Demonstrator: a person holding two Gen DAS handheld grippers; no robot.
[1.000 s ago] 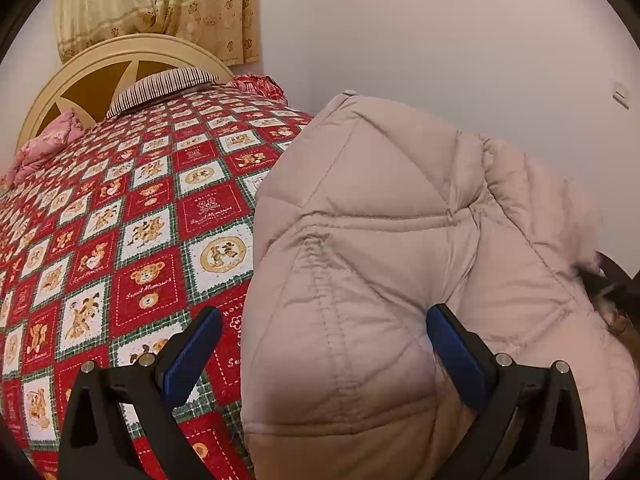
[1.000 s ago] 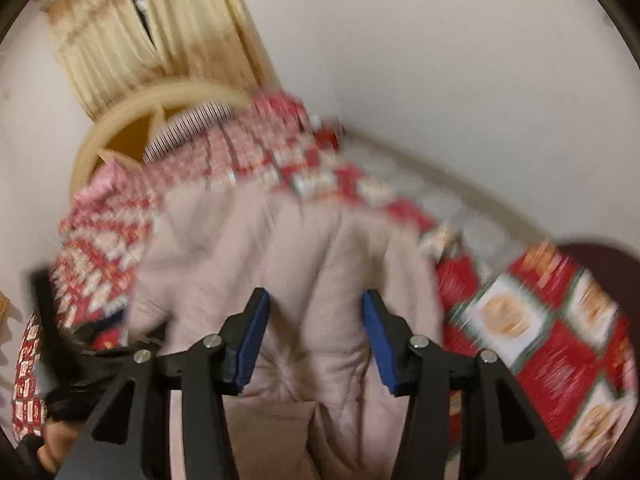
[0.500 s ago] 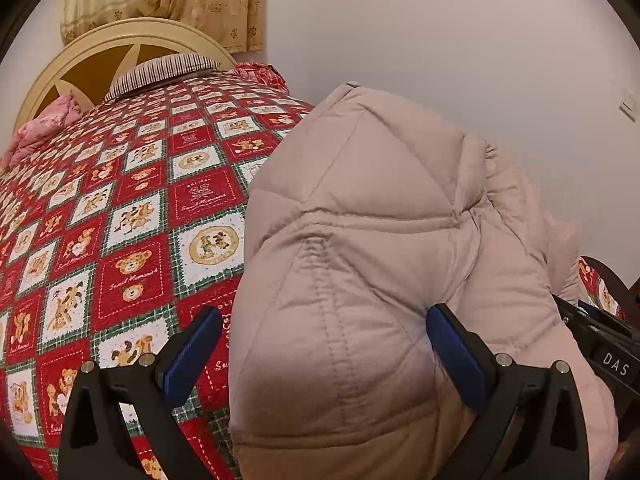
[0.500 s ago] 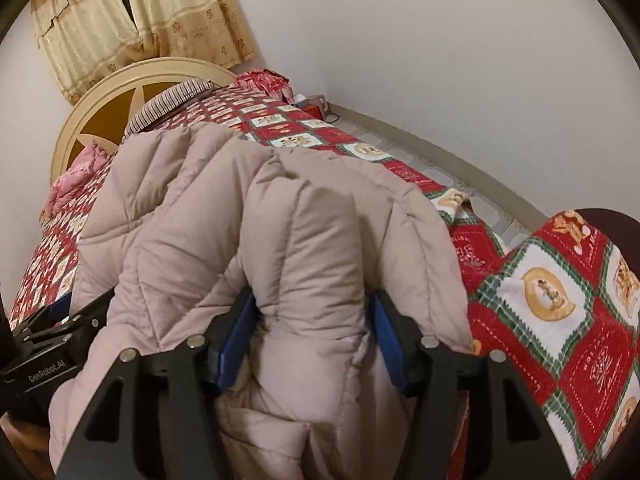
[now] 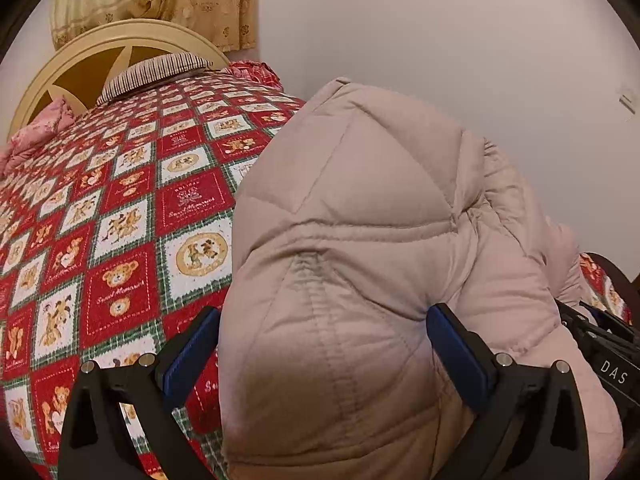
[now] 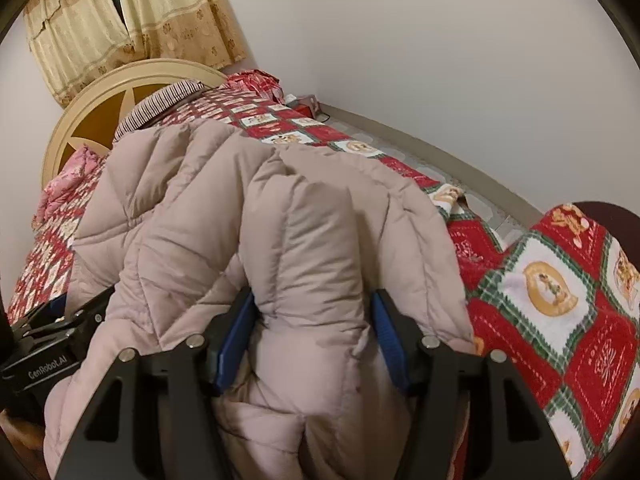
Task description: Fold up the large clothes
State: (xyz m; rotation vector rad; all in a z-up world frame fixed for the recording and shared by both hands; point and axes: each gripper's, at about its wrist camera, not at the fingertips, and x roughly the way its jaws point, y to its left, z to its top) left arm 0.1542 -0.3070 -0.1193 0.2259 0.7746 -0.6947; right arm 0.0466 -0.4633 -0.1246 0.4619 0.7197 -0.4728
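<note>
I work over a bed, and its quilt [image 5: 132, 216] has red and white squares with bears and green borders. In the upper left of both frames stands a round cream headboard [image 5: 100, 60], with a striped pillow [image 5: 156, 72] and a pink pillow [image 5: 36, 132] before it, and yellow curtains [image 6: 132, 20] hang above. A plain pale wall [image 5: 440, 40] fills the upper right.

The puffy beige jacket [image 5: 360, 260] lies in a heap on the quilt and fills the centre and lower right of the left frame. My left tongs [image 5: 324, 354] stand wide, with a thick fold of the jacket bulging between the blue pads [image 5: 456, 356]; I cannot tell if they really press it. My right tongs [image 6: 312, 340] pinch a narrower fold in the lower centre of the right frame, the blue pads touching it on both sides. The jacket spreads from there toward the headboard, with the left tongs visible at the left edge.
</note>
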